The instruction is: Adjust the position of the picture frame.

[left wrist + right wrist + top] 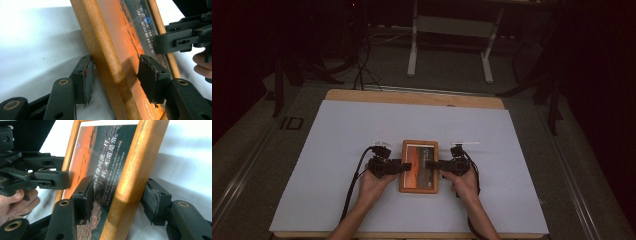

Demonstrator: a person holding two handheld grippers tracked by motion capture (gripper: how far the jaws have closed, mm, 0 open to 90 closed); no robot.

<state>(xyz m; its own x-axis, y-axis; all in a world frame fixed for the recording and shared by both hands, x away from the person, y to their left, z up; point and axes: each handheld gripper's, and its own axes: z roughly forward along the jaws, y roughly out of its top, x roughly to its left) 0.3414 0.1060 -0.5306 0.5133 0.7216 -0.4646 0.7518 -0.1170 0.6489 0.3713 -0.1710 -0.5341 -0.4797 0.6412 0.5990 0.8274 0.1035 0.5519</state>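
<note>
My 2 claws at the picture frame (419, 166)

Left claw (116, 75) and right claw (117, 200) straddle opposite rails, jaws apart, gripping nothing, so the frame rests flat on the table (337, 150).

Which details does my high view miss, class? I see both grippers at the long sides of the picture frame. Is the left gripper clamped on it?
Observer: No. In the left gripper view, the left gripper straddles the wooden edge of the picture frame, and there is a clear gap at its inner pad.
Operator: And the right gripper?
Observer: The right gripper straddles the opposite edge and is also open, with one jaw over the print and the other outside the wood.
Operator: What does the print show?
Observer: An orange, sunset-like scene with pale lines of text.
</note>
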